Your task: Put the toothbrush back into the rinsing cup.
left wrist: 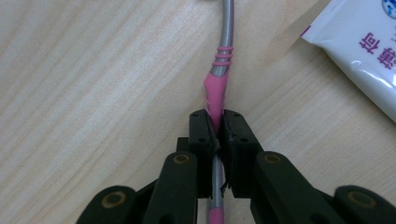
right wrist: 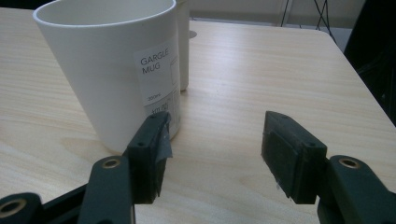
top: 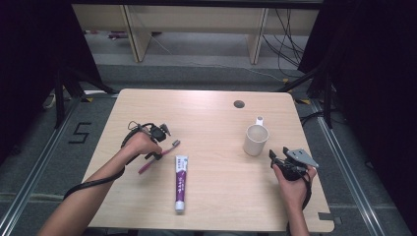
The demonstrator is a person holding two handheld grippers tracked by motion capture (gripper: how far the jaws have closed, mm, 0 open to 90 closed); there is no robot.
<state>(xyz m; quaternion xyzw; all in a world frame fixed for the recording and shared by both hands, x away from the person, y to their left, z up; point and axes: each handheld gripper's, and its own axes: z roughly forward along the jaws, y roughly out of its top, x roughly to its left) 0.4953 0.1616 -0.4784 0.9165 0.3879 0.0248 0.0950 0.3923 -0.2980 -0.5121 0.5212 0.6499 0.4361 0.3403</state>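
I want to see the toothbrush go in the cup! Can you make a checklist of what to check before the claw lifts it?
1. Left claw shut on the toothbrush handle: ok.
2. Grip centred on the handle, not at its very end: ok.
3. Toothpaste lying apart from the toothbrush: ok.
4. Cup standing upright, mouth up: ok.
5. Right claw open beside the cup, not holding it: ok.
6. Cup empty inside: cannot tell.
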